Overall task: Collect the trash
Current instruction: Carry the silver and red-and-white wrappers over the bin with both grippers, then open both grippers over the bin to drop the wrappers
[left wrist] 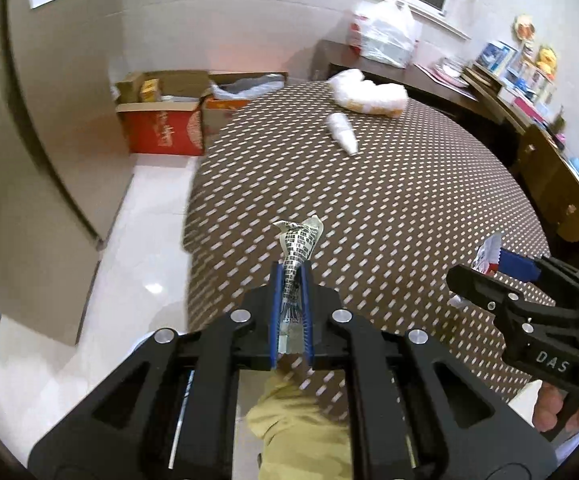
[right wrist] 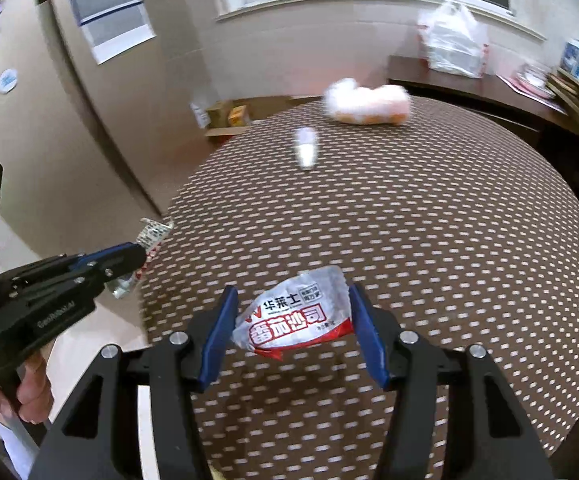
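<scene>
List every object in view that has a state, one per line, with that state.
Left gripper: jaws shut on a crumpled silver printed wrapper, held above the table edge.
Right gripper: jaws around a red-and-silver ketchup sachet, contact unclear.
White paper cup: lying on its side.
Brown dotted tablecloth: spread flat.
Red cardboard box: open.

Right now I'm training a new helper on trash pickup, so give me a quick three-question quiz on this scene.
1. True or false: the left gripper is shut on a crumpled wrapper.
2. What lies between the right gripper's jaws: A) paper cup, B) sauce packet, C) spoon?
3. Fill in: the white cup lies on its ____ on the table.

Key: 1 true. 2 B, the sauce packet; whether the jaws grip it is unclear. 3 side.
</scene>
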Demonstrator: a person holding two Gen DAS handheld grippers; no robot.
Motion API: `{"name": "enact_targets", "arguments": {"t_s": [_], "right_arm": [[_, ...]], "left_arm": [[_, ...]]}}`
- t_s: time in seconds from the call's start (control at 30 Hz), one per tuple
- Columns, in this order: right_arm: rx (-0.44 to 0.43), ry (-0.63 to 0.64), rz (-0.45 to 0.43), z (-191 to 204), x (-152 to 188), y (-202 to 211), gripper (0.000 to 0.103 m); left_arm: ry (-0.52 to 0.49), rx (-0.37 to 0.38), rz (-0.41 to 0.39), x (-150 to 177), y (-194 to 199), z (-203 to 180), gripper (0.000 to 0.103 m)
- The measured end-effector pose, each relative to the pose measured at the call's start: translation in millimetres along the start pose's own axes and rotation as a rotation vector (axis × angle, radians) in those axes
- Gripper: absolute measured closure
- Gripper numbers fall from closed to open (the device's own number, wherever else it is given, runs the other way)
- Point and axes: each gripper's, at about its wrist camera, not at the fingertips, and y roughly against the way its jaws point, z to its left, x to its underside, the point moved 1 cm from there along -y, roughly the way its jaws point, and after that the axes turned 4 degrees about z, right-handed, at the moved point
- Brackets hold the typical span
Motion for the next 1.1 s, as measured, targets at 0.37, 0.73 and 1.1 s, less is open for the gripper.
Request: {"name": "enact_targets", "arguments": {"t_s": [0.37,0.73,1.1], "right_arm": [[-0.114,0.132,0.058,96,23,-15,0.047],[-0.167,0.222,0.176,164,44,-61,0.047],[-0.158,0.284,0.284,213,49,-115,0.047]], "left_arm": [[0.102,-0.087,0.009,58,28,63,0.094],[0.260,-0.156,0.098,113,24,140,0.093],[0.301,-0.194,0.155,134,3,182,0.069]]}}
